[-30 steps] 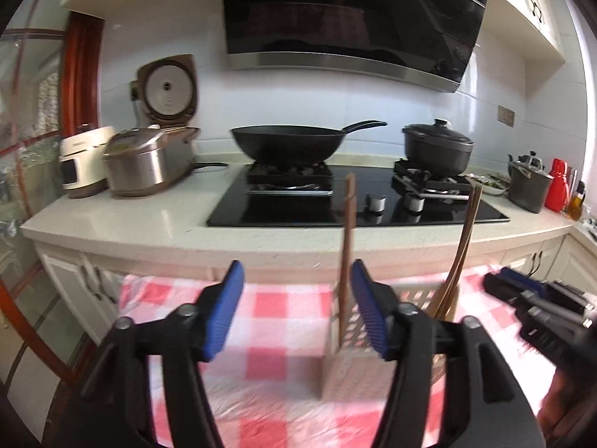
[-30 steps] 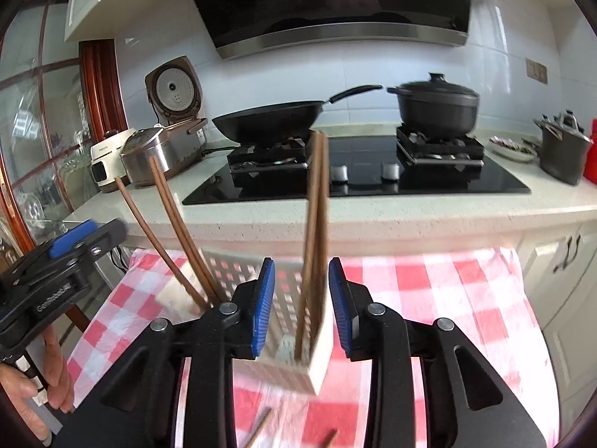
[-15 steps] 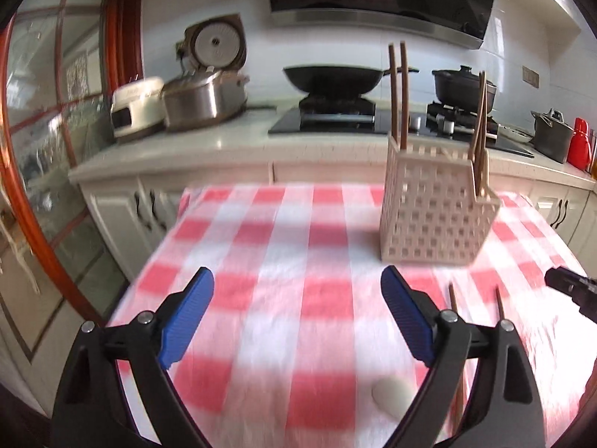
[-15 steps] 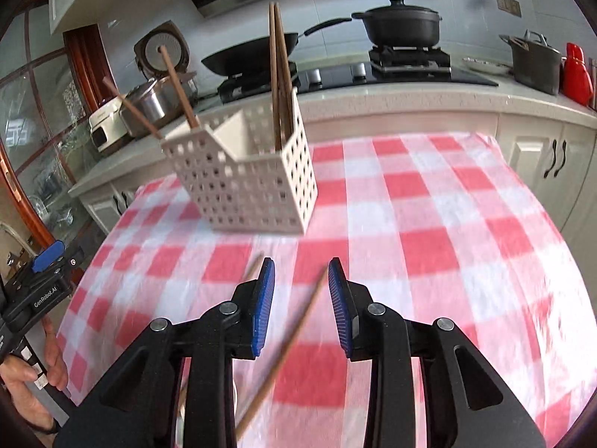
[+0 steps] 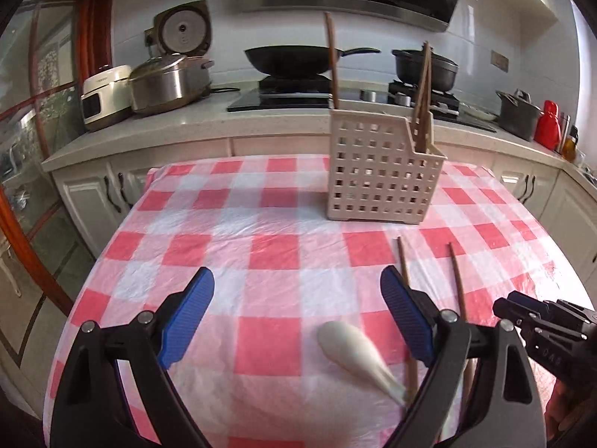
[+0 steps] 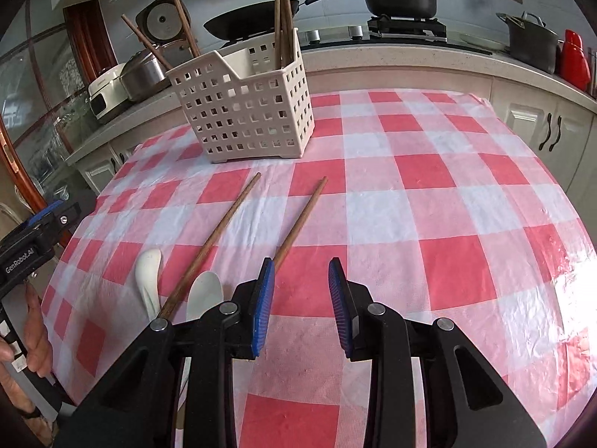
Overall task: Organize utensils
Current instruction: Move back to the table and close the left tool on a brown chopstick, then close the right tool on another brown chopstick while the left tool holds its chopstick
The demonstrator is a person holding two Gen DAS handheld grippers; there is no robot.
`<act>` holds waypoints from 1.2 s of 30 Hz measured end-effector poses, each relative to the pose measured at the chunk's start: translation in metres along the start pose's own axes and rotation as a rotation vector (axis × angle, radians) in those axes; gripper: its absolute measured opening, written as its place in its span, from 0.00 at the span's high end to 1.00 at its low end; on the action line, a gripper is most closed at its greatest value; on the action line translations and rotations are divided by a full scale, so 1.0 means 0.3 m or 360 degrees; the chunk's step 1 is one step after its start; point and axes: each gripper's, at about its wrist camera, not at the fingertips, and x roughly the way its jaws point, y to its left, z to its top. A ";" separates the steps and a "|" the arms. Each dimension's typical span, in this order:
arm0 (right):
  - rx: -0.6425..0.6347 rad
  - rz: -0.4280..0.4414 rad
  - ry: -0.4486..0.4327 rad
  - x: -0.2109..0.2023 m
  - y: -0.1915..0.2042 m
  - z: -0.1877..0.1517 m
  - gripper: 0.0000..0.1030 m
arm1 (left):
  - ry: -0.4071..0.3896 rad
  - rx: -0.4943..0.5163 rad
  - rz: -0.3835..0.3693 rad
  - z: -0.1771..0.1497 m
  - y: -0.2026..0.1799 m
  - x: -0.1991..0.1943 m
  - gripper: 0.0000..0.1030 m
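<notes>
The bench (image 6: 429, 171), under a red-and-white checked cloth, lies bare across the right half of the right wrist view, out to its rounded edge. The white perforated basket (image 6: 246, 112) stands upper centre there, brown chopsticks upright in it. Two loose chopsticks (image 6: 212, 239) and two white spoons (image 6: 149, 280) lie lower left. The left gripper (image 5: 296, 317) has its fingers spread wide over nothing. The right gripper (image 6: 301, 302) has its fingers part open and empty.
</notes>
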 end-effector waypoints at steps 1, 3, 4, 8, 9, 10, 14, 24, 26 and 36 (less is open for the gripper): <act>0.0000 0.0000 -0.0005 -0.004 -0.002 0.000 0.70 | 0.0020 0.0008 -0.0020 0.008 -0.019 0.017 0.19; -0.0002 0.0002 -0.0013 -0.010 -0.004 0.002 0.70 | 0.0095 0.0034 -0.0081 0.018 -0.065 0.070 0.23; -0.0001 0.0002 -0.0013 -0.010 -0.006 0.005 0.70 | 0.0126 0.0048 -0.0092 0.021 -0.083 0.093 0.26; 0.0017 0.0017 -0.0009 -0.004 -0.022 0.002 0.70 | 0.0260 0.0117 -0.0118 0.030 -0.160 0.206 0.38; 0.0023 0.0017 -0.0007 -0.001 -0.027 0.002 0.70 | 0.0292 0.0131 -0.0122 0.033 -0.180 0.236 0.42; 0.0031 0.0019 -0.0005 0.001 -0.032 0.002 0.70 | 0.0311 0.0138 -0.0125 0.035 -0.189 0.257 0.46; 0.0066 0.0020 0.0002 0.009 -0.062 0.002 0.70 | 0.0387 0.0176 -0.0152 0.042 -0.243 0.331 0.54; 0.0135 0.0025 0.0007 0.013 -0.113 0.001 0.70 | 0.0458 0.0270 -0.0200 0.009 -0.328 0.407 0.75; 0.0134 0.0027 0.0012 0.016 -0.108 0.000 0.70 | 0.0464 0.0300 -0.0223 0.008 -0.338 0.402 0.92; 0.0091 0.0015 0.0010 0.011 -0.075 0.007 0.70 | 0.0314 0.0253 -0.0270 -0.001 -0.268 0.275 0.94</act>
